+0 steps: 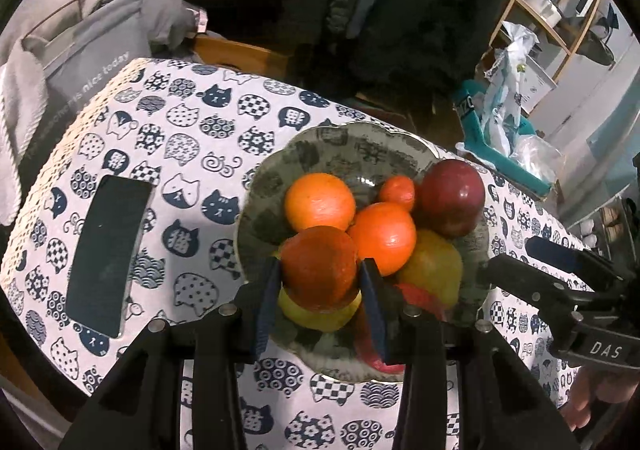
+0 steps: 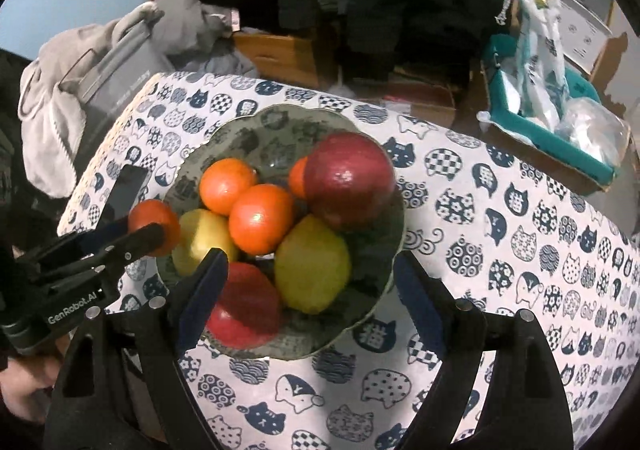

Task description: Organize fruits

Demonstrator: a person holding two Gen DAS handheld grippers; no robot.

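Observation:
A grey patterned bowl (image 1: 320, 142) (image 2: 280, 130) sits on the cat-print tablecloth and holds oranges (image 1: 320, 202) (image 2: 260, 224), a dark red apple (image 1: 452, 198) (image 2: 348, 180), yellow-green pears (image 1: 436, 266) (image 2: 312, 266) and a red apple (image 2: 244, 306). My left gripper (image 1: 320, 274) is shut on an orange (image 1: 318, 266) (image 2: 154, 226) and holds it above the bowl's left rim. My right gripper (image 2: 312, 286) is open and empty, its jaws wide over the near side of the bowl. It shows at the right edge of the left wrist view (image 1: 560, 270).
A dark phone (image 1: 106, 258) (image 2: 124, 190) lies on the cloth left of the bowl. A grey bag with clothes (image 1: 80, 50) stands beyond the table's left end. A teal tray with plastic bags (image 2: 552, 110) sits on the floor at the right.

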